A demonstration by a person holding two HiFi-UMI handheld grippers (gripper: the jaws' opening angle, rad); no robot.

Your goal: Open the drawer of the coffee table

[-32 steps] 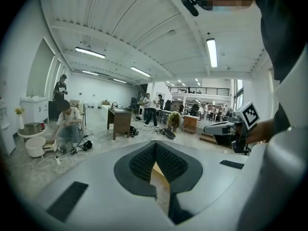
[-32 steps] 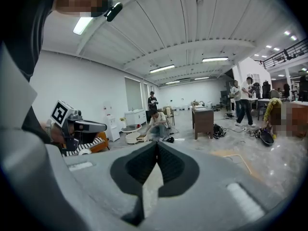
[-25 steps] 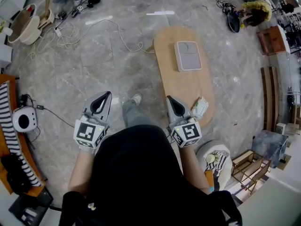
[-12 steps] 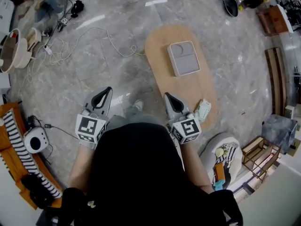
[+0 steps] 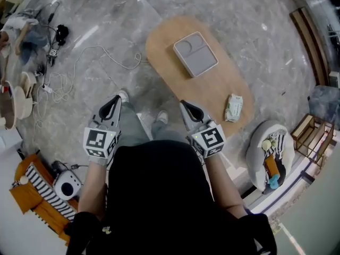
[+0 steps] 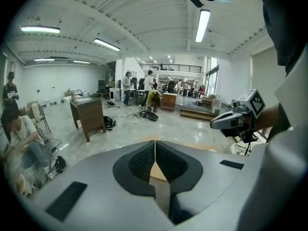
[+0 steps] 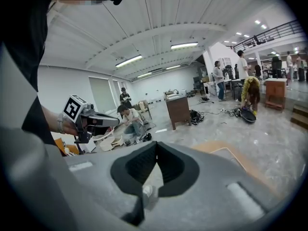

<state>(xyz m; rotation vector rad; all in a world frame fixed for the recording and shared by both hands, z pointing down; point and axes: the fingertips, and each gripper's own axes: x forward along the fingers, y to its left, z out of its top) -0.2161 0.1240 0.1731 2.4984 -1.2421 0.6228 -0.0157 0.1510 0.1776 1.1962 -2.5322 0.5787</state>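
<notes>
The oval wooden coffee table [image 5: 212,86] lies slantwise ahead, right of centre in the head view. No drawer front shows in any view. A grey two-part tray [image 5: 195,53] and a packet of wipes [image 5: 232,107] lie on its top. My left gripper [image 5: 115,100] hangs over the floor left of the table, shut and empty. My right gripper [image 5: 185,105] is beside the table's near-left edge, also shut and empty. In the left gripper view its pads [image 6: 144,159] meet, with the table top [image 6: 158,172] behind. In the right gripper view the jaws are closed too [image 7: 156,146].
The person's shoes [image 5: 161,117] stand between the grippers. White cables [image 5: 90,54] trail over the marble floor at left. A round cushioned seat [image 5: 270,154] and a wooden frame [image 5: 313,137] stand right of the table. An orange bench with striped cloth [image 5: 40,195] is at lower left.
The person has stepped and turned, so the table now lies slantwise and further left in the head view. Both grippers travelled along, still shut. The right one is off the table's near end now.
</notes>
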